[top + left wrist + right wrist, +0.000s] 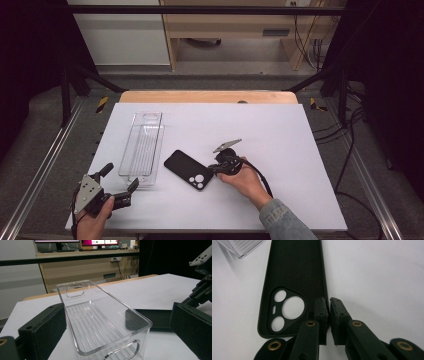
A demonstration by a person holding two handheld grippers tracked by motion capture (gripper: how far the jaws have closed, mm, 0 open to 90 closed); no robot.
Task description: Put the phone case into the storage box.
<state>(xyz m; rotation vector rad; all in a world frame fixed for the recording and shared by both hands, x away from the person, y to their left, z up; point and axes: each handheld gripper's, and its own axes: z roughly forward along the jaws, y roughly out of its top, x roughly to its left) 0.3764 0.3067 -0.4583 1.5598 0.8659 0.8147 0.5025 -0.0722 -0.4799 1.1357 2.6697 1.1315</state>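
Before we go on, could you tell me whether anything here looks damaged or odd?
Little stands out. The right gripper's fingers look chipped at the tips where they pinch the phone case's side wall. The clear bin looks sound.

The high view looks down from above the near side of the white table (280, 130). The left gripper view sits low, very near the clear bin (100, 322). The right gripper view looks closely down on the black phone case (294, 277), which all three views share.

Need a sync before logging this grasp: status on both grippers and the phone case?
Right gripper shut on phone case side wall. Left gripper open, fingers astride clear bin end. Case flat on table; nothing blocking.
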